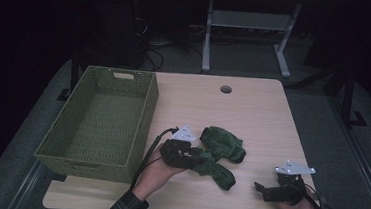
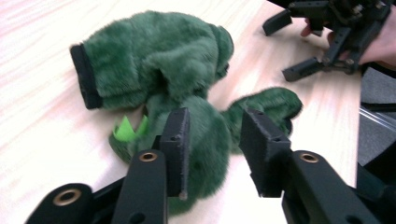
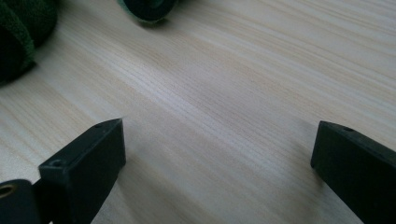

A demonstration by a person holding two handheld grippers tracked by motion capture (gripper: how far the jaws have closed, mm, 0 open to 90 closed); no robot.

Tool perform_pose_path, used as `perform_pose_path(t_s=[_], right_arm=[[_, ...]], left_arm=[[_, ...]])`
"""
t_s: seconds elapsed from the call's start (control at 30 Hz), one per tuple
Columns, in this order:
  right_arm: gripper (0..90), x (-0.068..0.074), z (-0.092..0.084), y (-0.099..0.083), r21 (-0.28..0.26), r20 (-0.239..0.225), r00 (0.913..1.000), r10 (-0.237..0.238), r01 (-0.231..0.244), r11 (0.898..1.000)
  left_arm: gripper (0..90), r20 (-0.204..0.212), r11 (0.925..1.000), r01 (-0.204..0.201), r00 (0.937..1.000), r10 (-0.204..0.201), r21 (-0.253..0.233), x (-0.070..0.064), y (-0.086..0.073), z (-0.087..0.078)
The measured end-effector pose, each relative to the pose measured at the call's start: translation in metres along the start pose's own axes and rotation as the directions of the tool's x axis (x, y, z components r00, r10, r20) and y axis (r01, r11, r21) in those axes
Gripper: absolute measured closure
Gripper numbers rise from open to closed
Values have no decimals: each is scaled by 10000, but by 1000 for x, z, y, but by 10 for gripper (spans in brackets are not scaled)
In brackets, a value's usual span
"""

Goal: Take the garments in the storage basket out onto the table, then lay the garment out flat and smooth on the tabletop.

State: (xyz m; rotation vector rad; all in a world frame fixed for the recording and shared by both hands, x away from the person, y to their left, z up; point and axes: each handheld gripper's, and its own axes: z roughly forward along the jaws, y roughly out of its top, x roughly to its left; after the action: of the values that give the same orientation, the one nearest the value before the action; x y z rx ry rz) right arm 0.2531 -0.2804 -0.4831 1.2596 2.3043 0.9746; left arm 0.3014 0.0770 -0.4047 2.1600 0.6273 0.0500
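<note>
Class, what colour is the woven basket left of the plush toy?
Olive green woven basket, clearest in the high view.

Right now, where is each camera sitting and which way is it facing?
High view: above the person's side, looking forward and down at the table, basket, green plush toy; forearms, both grippers show.
Left gripper view: rides the left gripper, looking along its jaws at the toy and the right gripper.
Right gripper view: rides the right gripper, facing bare tabletop.
All share the toy.
</note>
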Motion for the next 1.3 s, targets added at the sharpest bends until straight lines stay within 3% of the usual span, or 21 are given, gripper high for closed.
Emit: perform_pose_path(t_s=[0.17,0.3,0.43,0.6,0.73,0.9,0.93,1.13,1.3], right_arm=[[151,1,-4,0,-122,-120,9998,-143,141,9998],[165,1,-5,1,-17,-167,9997,-167,167,9999],[191,6,-6,2,-98,-370,9990,-254,251,9996],[197,15,-7,6,-239,-860,9953,-445,426,9988],[226,26,-6,11,-431,-1524,9865,-603,543,9976],[278,43,-4,16,-675,-2440,9661,-849,705,9952],[279,49,-1,18,-658,-2739,9569,-966,815,9945],[308,64,8,24,-586,-3156,9436,-1004,863,9945],[370,69,13,29,-687,-3310,9376,-1068,889,9937]], left_arm=[[648,126,9996,-193,9997,190,186,-11,-7,7],[633,0,9977,-394,9992,395,543,-12,-11,18],[597,-586,9950,-637,9959,683,770,-9,-15,25],[612,-717,9964,-383,9965,437,753,1,-20,27],[685,-668,9972,-196,9975,244,724,7,-23,28],[777,-545,9970,-45,9985,87,778,12,-25,31],[826,-424,9955,-85,9990,126,938,14,-25,31],[885,-324,9941,-101,9994,137,1081,13,-24,32],[889,-307,9953,-115,9994,146,967,13,-21,24]])
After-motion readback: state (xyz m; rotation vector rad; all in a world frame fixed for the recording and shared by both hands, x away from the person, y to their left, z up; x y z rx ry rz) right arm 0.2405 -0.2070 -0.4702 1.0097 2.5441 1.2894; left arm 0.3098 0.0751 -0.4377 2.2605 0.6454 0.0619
